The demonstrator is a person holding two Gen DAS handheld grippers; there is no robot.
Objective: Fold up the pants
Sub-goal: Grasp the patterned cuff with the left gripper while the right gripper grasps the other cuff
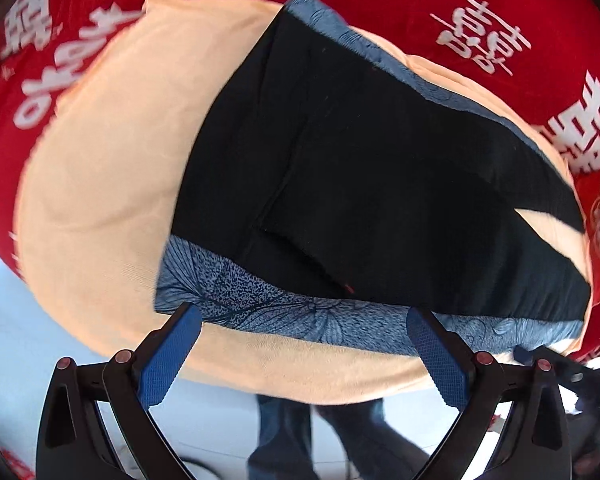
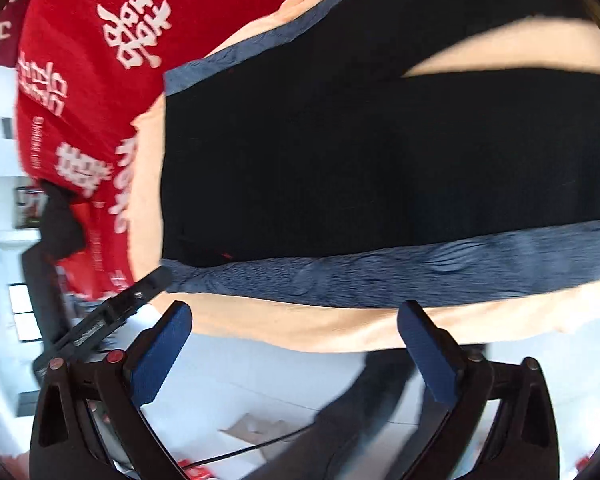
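Black pants [image 1: 360,184] lie folded on a blue patterned cloth [image 1: 284,308], over a peach cloth [image 1: 108,168]. In the left wrist view my left gripper [image 1: 304,320] is open and empty, its blue pads just short of the blue cloth's near edge. The right wrist view shows the same black pants [image 2: 360,152] on the blue cloth [image 2: 380,276]. My right gripper [image 2: 294,316] is open and empty, close to the peach cloth's [image 2: 300,328] near edge. The left gripper's black tip [image 2: 140,292] shows at the left of that view.
A red tablecloth with white characters [image 1: 500,40] covers the table under the cloths; it shows too in the right wrist view [image 2: 120,40]. Below the table edge are a pale floor [image 2: 260,380], a person's legs in jeans [image 1: 284,432] and a cable [image 2: 236,454].
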